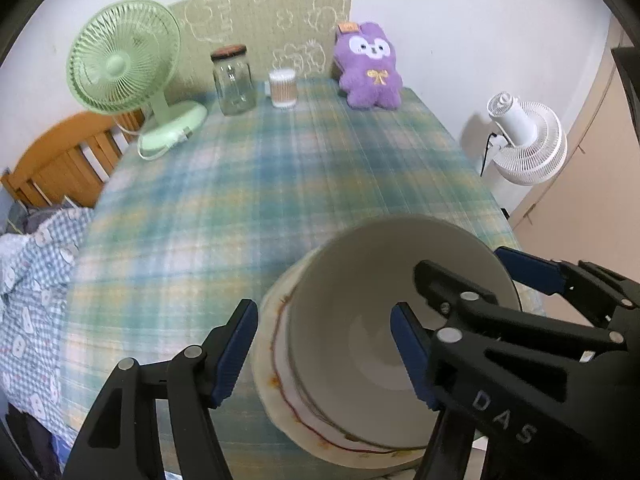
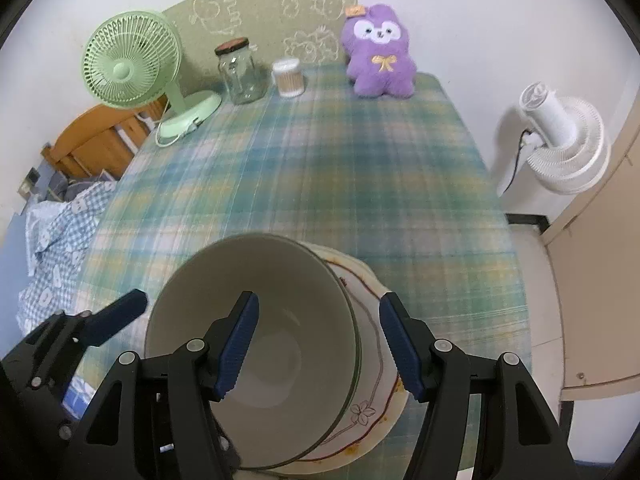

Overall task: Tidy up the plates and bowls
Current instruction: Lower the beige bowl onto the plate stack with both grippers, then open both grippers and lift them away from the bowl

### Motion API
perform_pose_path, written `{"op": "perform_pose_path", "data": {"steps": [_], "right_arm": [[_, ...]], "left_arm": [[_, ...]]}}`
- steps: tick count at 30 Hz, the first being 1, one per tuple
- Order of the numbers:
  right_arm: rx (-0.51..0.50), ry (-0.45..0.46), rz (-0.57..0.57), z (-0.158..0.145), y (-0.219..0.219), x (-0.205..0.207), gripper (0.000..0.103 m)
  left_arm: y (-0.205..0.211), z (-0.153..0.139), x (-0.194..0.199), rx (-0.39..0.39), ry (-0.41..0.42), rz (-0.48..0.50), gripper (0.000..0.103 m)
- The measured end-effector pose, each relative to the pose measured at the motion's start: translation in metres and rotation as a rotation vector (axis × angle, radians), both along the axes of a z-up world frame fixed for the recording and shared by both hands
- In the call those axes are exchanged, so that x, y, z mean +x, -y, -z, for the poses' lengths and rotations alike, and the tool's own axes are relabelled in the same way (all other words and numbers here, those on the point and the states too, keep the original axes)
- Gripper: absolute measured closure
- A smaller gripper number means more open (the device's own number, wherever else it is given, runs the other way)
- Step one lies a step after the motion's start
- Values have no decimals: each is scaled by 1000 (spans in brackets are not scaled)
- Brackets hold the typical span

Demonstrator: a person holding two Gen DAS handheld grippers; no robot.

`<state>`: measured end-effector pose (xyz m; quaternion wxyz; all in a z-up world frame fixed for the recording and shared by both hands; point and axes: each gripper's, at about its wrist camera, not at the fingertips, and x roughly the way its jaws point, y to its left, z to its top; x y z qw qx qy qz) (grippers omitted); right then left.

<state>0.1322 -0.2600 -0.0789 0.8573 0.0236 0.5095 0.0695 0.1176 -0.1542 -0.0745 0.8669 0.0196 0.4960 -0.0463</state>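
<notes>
A white bowl [image 1: 360,300] with a dark rim stands on a cream plate [image 1: 272,344] that has a red-brown line pattern, near the front edge of the checked tablecloth [image 1: 260,200]. My left gripper [image 1: 324,354] is open and straddles the bowl's left rim, one finger outside and one inside, with the pads clear of the rim. My right gripper [image 2: 318,346] is also open over the bowl's [image 2: 260,340] right rim, its left finger inside the bowl and its right finger above the plate [image 2: 372,384]. Neither gripper holds anything.
Along the table's far edge stand a green desk fan [image 1: 120,60], a glass jar [image 1: 234,80], a tub of cotton swabs [image 1: 283,88] and a purple plush toy [image 1: 370,68]. A white fan [image 1: 524,140] is off to the right, and a wooden bed frame [image 1: 64,160] with checked bedding [image 1: 32,280] to the left.
</notes>
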Motion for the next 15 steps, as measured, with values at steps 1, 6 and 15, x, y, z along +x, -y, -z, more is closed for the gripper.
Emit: {"op": "perform_pose_path", "data": {"steps": [1,6,15], "right_arm": [[-7,10,11,-4,-1,-1,37],[-28,56,64,-22,-7,-10,37],[-44,132,152,-60,-48,-31,37]], "left_arm": [[-3,-4,0,1,15,2,32],[-12,-20,-5,2,78,50,30],[-61,-55,-18,14,199,70,17]]}}
